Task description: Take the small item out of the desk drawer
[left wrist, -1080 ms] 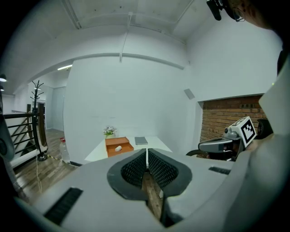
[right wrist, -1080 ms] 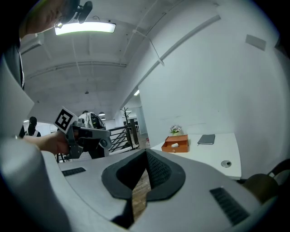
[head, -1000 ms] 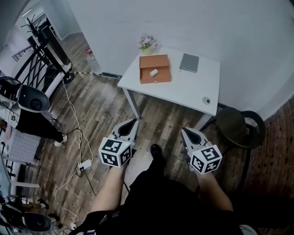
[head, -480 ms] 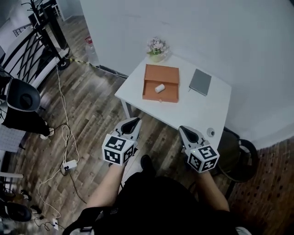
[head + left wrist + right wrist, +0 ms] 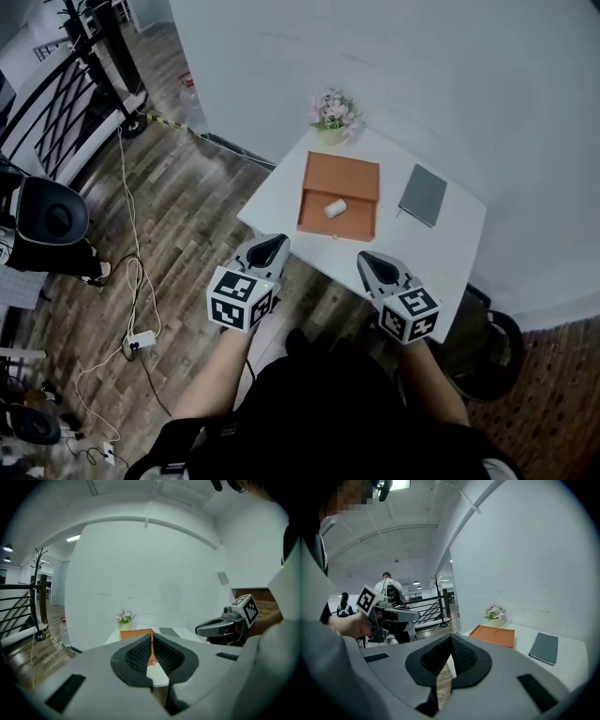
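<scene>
Grey left gripper and right gripper — black-padded jaws, marker cubes — black clothes.

white table carries an orange drawer, grey notebook and flower pot

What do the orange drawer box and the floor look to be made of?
Drawer box: even matte orange-brown with no visible grain; possibly leatherette, plastic or painted board, and the look leaves it open. Floor: wood or wood-look laminate, judging by the streaked brown planks with visible seams.
</scene>
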